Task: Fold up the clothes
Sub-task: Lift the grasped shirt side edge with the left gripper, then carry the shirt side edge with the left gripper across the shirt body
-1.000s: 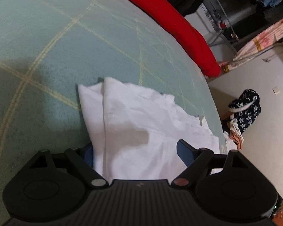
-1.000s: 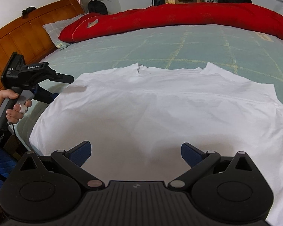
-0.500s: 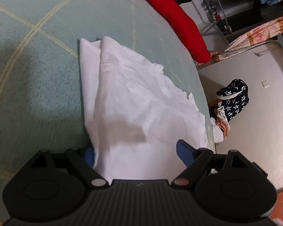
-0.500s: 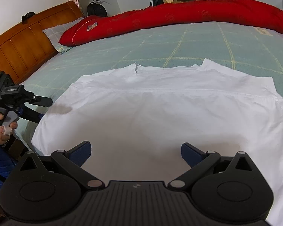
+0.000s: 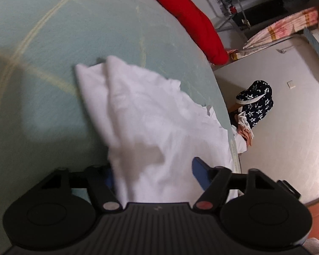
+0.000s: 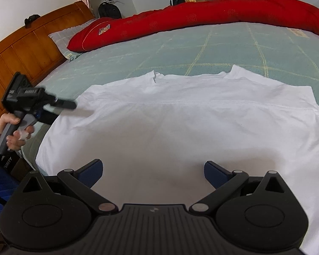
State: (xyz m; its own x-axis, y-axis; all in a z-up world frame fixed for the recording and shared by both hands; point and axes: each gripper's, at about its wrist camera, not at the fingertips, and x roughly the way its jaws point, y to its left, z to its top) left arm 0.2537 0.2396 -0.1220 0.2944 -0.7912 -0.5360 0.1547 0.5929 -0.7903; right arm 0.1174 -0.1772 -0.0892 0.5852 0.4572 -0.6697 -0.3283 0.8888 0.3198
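Overhead, green checked bed (image 6: pixel 223 42) carried red quilt (image 6: pixel 202 19) by wooden headboard (image 6: pixel 27 51). White shirt (image 6: pixel 180 127) lay flat on bed. Left hand-held gripper (image 5: pixel 152 174) closing around shirt edge; right hand-held gripper (image 6: pixel 153 169) wide above shirt.

bed (image 6: pixel 223 42) green plaid sheet | wood headboard (image 6: pixel 32 48) | red quilt (image 6: pixel 202 19) | pale floor (image 5: pixel 287 127)

Wide bare green checked bedsheet (image 6: pixel 223 48) was left beyond the white shirt (image 6: pixel 180 127); passage was blocked farther back by a long red quilt roll (image 6: pixel 202 19).
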